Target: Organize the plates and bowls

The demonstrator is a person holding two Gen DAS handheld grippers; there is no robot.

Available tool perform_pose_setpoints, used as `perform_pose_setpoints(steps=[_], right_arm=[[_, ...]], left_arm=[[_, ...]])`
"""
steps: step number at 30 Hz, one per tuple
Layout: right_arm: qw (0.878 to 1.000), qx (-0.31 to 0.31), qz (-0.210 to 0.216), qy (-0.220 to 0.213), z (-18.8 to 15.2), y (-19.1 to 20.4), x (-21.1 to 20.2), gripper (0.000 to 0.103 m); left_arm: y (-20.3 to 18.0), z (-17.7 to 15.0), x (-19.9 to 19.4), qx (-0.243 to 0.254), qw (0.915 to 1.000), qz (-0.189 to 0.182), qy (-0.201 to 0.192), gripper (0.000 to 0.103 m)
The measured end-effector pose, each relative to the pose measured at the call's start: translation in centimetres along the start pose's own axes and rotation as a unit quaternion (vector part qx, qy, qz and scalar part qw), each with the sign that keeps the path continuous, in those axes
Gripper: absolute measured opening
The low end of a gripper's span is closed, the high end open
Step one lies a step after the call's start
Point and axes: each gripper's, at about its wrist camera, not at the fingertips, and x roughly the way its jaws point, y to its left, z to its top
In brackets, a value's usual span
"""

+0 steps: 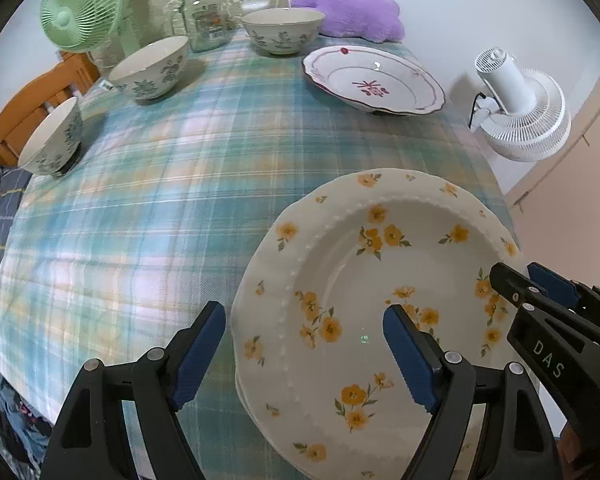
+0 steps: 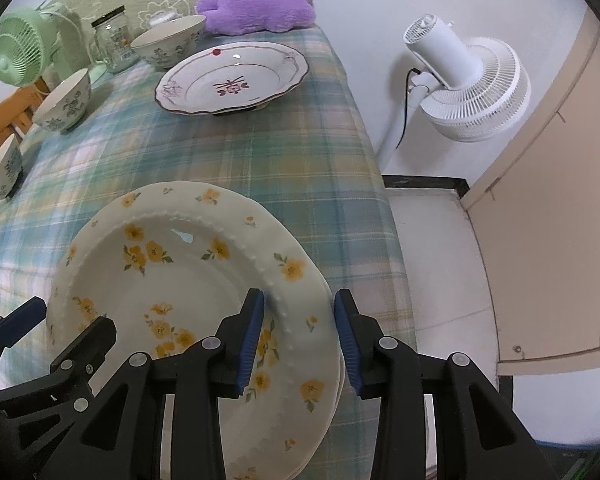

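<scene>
The lower edge of the yellow-flowered plate [image 1: 352, 304] is cut off by the frame and by both tools; a second rim peeks out beneath it, so it seems to sit on another plate, though how many lie below cannot be told. It lies near the worktop's [image 1: 148, 216] near right corner, on the checked cloth.

Along the left edge stand two bowls [image 1: 54, 140] [image 1: 150, 68], the nearer partly cut by the frame in the right wrist view. A third bowl [image 1: 282, 30] stands at the far edge beside a glass jar [image 1: 204, 16], with the red-patterned plate [image 1: 374, 80] toward the far right corner. Only the right wrist view shows the floor and the beige door [image 2: 540, 208] past the right edge; both show the white fan [image 2: 464, 84].

The left tool [image 1: 304, 356] stands wide apart, one finger over the cloth, the other over the plate's well, gripping nothing. The right tool [image 2: 300, 340] is partly open, straddling the plate's right rim; whether its pads touch the rim cannot be told.
</scene>
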Motion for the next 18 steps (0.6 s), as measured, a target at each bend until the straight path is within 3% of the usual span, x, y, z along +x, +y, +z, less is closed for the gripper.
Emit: perform_pose_setpoints(steps=[7,18], right_arm=[[0.999,-0.003,0.037,-0.025,0.1,0.6,-2.4,0.060],[0.997,0.019,0.038,-0.058,2.4,3.2,-5.9,0.062]], left_arm=[[0.9,0.4,-2.2,0.007,0.9997,0.004,-0.024,0.088],[4.1,4.1,-4.9,0.027,0.9975,-0.015,-0.064,0.091]])
